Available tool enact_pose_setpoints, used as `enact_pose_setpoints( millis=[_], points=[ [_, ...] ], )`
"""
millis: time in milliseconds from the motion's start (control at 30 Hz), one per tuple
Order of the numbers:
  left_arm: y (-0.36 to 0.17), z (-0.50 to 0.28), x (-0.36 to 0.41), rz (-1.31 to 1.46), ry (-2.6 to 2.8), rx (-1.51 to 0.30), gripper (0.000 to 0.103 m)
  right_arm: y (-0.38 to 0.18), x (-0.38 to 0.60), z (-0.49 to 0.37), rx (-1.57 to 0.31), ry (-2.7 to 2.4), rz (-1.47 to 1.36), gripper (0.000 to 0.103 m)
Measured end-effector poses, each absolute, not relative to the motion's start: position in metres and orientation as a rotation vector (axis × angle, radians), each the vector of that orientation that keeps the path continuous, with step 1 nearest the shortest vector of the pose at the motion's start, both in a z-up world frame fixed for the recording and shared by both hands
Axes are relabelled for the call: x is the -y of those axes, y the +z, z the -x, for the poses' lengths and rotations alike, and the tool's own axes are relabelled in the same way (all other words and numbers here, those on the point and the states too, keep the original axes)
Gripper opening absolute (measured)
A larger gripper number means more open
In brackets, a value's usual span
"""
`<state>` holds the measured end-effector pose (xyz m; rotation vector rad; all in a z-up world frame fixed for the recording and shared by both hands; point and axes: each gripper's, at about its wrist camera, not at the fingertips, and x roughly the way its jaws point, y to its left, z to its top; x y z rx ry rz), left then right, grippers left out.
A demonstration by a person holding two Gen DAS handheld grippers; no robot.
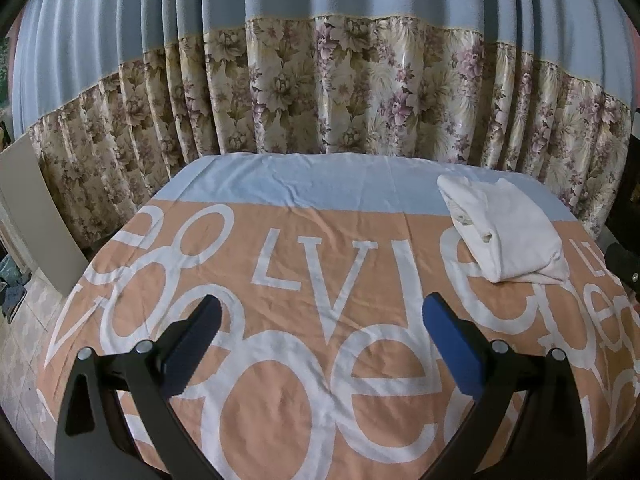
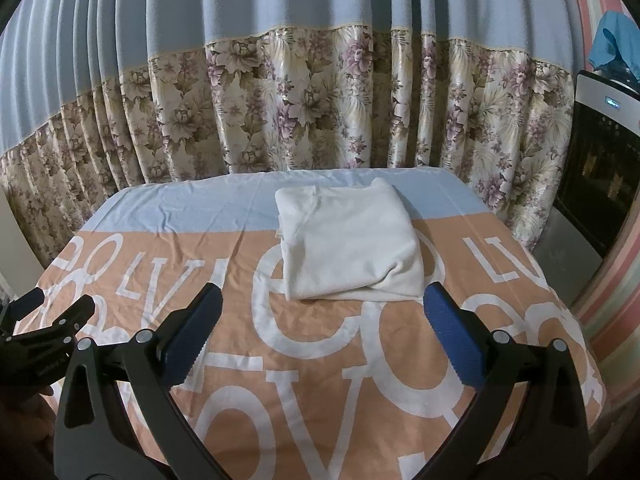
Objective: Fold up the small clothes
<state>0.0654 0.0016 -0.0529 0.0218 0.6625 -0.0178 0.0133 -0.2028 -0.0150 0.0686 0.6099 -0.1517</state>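
A white garment lies folded into a thick rectangle on the far right part of the table; it also shows in the left wrist view. The table is covered with an orange, white and pale blue lettered cloth. My right gripper is open and empty, held just short of the garment's near edge. My left gripper is open and empty over the cloth, to the left of the garment and apart from it. The left gripper's body shows at the left edge of the right wrist view.
A blue and floral curtain hangs right behind the table. A dark appliance with a lit panel stands at the right. A pale board leans at the left, with tiled floor below it.
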Motion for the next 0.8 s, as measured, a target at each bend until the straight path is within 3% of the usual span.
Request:
enact_pose_setpoints(
  millis=[800],
  points=[
    [-0.0557,-0.0634,-0.0019,-0.019,-0.015,-0.662,0.101,-0.0199,0.2015,-0.0147,-0.621,-0.137,-0.044,0.1]
  ],
)
